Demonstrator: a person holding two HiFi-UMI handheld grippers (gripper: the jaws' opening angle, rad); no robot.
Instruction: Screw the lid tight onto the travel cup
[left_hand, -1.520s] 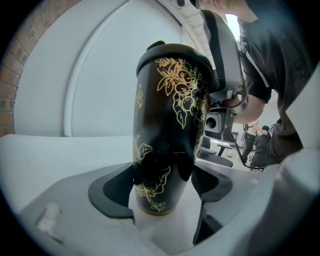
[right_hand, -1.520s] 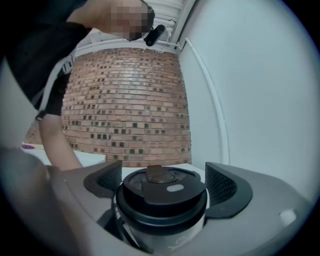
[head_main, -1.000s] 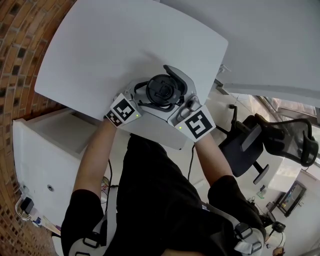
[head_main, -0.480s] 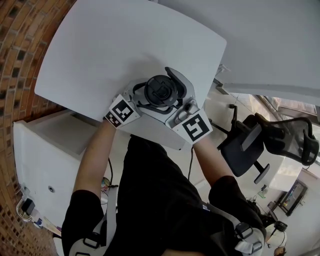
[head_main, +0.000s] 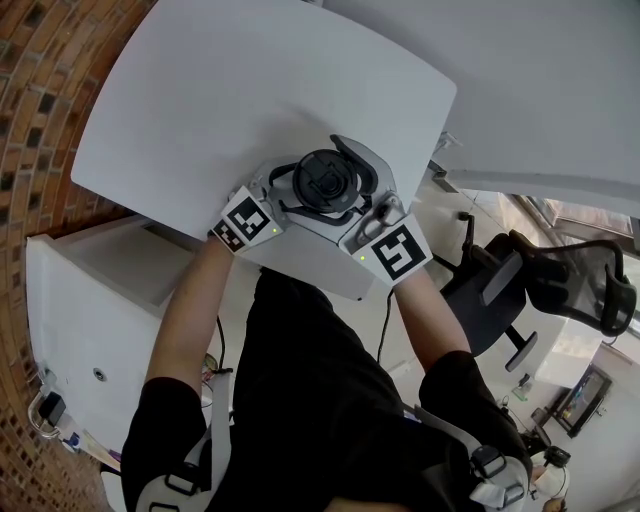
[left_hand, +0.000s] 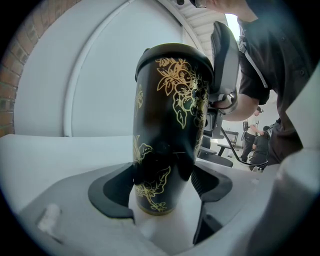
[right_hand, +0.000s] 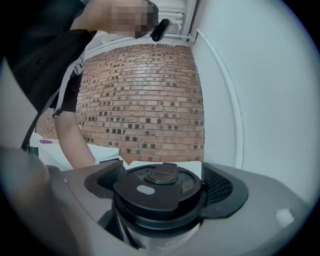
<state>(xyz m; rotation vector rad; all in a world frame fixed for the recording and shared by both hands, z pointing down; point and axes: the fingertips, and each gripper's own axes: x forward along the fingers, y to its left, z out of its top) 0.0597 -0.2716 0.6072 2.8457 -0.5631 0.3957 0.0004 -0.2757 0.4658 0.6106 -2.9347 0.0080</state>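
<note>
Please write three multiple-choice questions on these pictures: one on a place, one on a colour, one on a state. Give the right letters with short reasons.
1. Where does the left gripper grip the travel cup?
A. at its rim
B. on its lower body
C. nowhere

2. What colour is the flower pattern on the cup?
A. gold
B. red
C. blue

3. The right gripper is
A. wide open
B. shut on the lid
C. shut on nothing

Answers: 1 B, its jaws clamp the cup near the base; 2 A, gold blossoms show on black; 3 B, its jaws clasp the lid's sides.
</note>
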